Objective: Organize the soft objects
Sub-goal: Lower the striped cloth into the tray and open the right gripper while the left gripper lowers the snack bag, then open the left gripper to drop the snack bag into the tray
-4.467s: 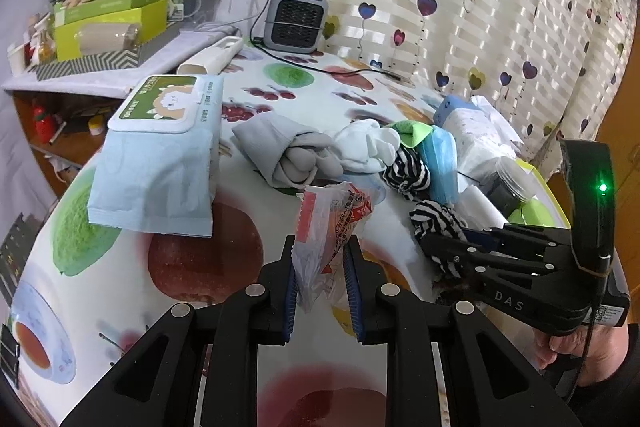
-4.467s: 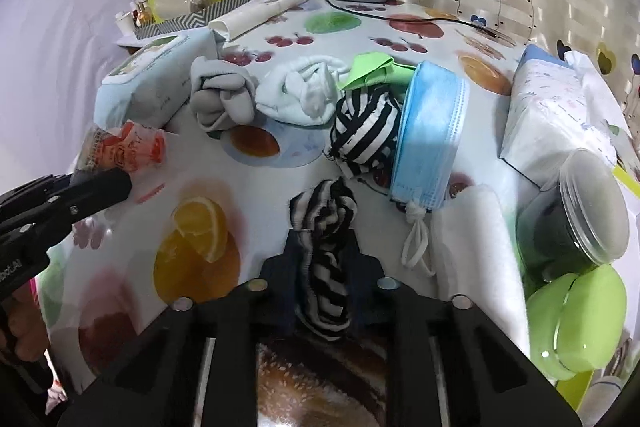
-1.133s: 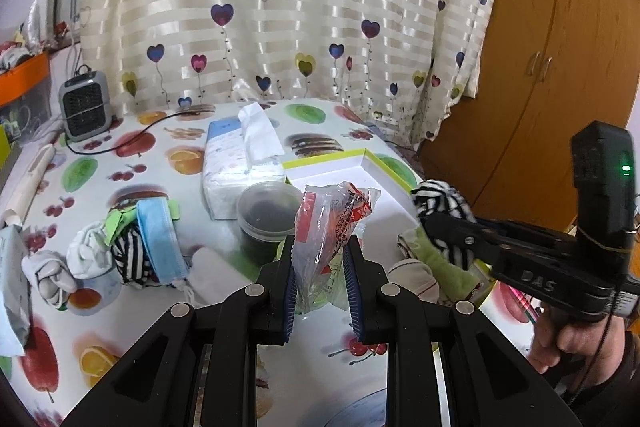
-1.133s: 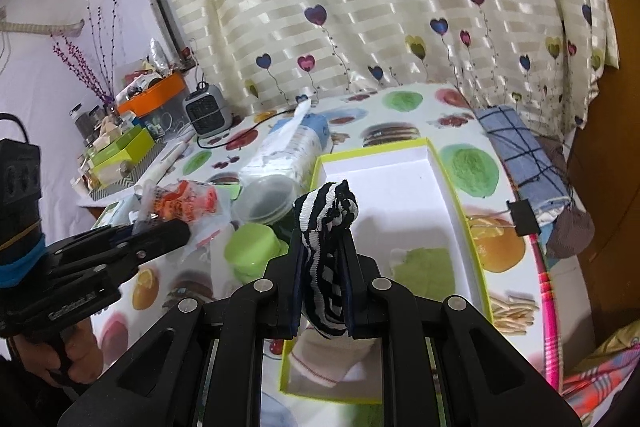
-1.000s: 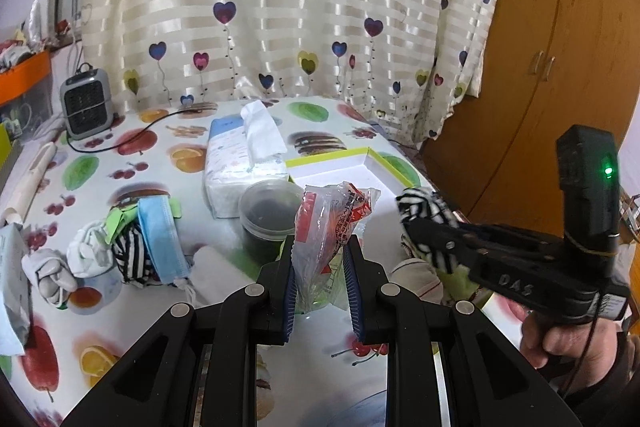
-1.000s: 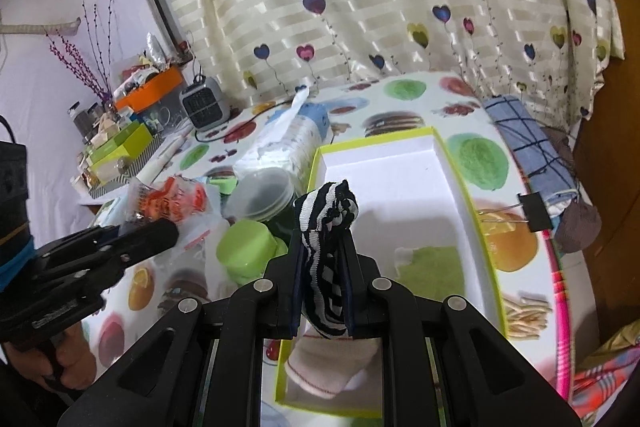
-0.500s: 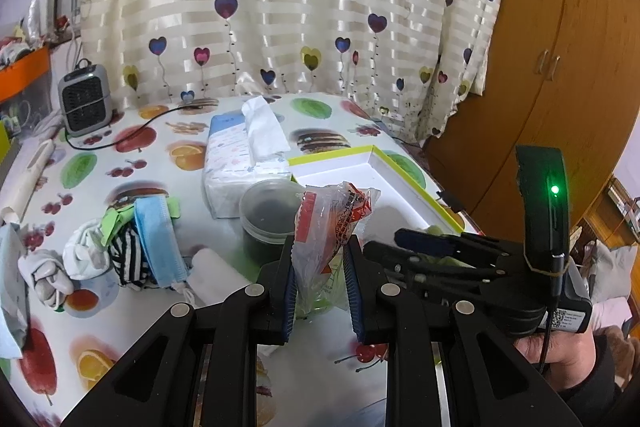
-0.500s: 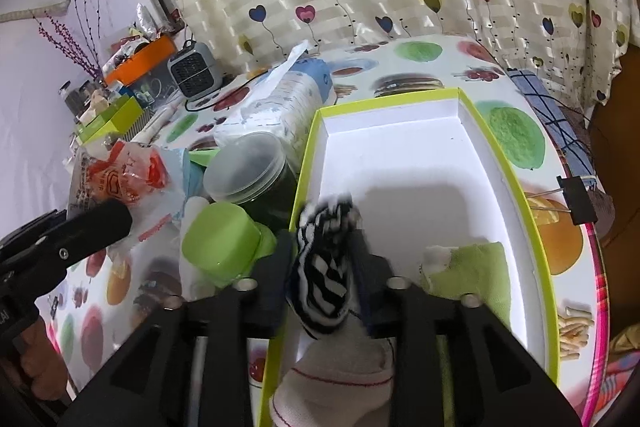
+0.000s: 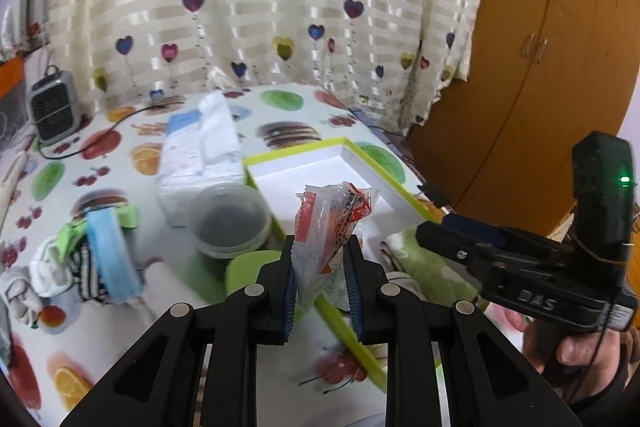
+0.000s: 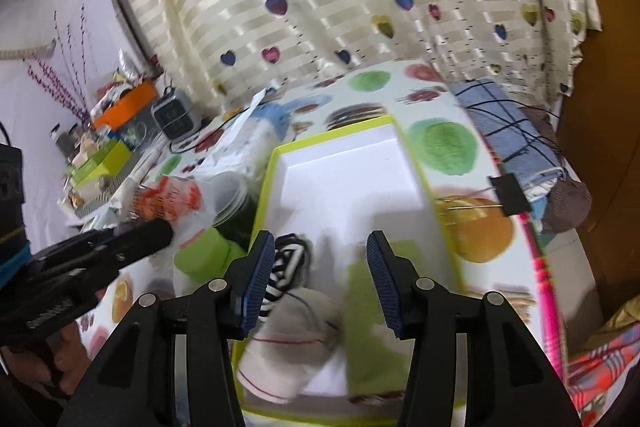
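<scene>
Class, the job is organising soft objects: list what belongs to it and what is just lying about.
Job: striped sock, white sock, green cloth, plastic packet, green-rimmed box.

Lying about: heater, lidded tub, binder clip.

A lived-in room of a home. A cream striped curtain (image 9: 256, 7) printed with coloured hearts hangs behind the surface (image 9: 100, 163), which wears a cloth patterned with fruit and burgers. A wooden wardrobe (image 9: 532, 39) with paired door handles stands to the right. Household odds lie about: a small grey fan heater (image 9: 54, 111) with its cord, a soft pack of tissues (image 9: 196, 155), a round plastic tub (image 9: 230, 221), a blue face mask (image 9: 110, 255), rolled socks (image 9: 24, 285). In the right wrist view a cluttered side shelf carries an orange bin (image 10: 124, 105) and green boxes (image 10: 102, 161), with purple dried twigs (image 10: 60, 75) above.
</scene>
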A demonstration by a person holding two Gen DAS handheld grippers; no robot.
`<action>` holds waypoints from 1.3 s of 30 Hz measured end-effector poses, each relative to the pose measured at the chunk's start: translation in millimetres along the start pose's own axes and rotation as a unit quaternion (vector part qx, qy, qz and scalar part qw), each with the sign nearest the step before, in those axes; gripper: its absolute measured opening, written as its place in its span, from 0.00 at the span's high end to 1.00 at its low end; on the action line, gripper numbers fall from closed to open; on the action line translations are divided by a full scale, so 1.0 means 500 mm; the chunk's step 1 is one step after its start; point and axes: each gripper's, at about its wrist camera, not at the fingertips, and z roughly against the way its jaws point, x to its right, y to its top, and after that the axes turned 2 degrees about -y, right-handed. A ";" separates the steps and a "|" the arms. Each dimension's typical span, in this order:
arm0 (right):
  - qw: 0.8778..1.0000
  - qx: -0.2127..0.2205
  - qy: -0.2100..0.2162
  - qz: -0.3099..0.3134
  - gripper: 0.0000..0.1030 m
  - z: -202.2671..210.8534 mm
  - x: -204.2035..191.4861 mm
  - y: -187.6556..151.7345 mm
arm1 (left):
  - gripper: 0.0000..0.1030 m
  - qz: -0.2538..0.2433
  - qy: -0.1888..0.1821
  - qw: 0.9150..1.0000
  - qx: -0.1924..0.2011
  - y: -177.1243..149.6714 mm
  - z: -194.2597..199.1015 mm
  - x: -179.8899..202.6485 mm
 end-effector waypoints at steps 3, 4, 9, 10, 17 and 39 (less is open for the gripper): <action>1.000 0.007 -0.006 -0.007 0.52 0.017 0.017 -0.001 | 0.80 -0.005 -0.009 1.000 -0.011 0.004 -0.029 0.016; 1.000 0.008 -0.007 -0.008 0.52 0.020 0.021 -0.002 | 0.80 -0.006 -0.010 1.000 -0.015 0.004 -0.039 0.020; 1.000 0.009 -0.011 -0.016 0.52 0.029 0.042 -0.008 | 0.80 -0.011 -0.021 0.999 -0.030 0.007 -0.078 0.038; 1.000 0.009 -0.012 -0.018 0.52 0.029 0.046 -0.009 | 0.78 -0.011 -0.023 0.999 -0.032 0.009 -0.085 0.041; 0.999 0.006 -0.016 -0.027 0.52 0.031 0.067 -0.015 | 0.58 -0.016 -0.030 0.998 -0.047 0.005 -0.114 0.050; 0.999 0.019 -0.028 0.018 0.52 0.076 -0.017 -0.007 | 0.57 -0.019 -0.026 0.999 0.011 0.002 0.026 0.037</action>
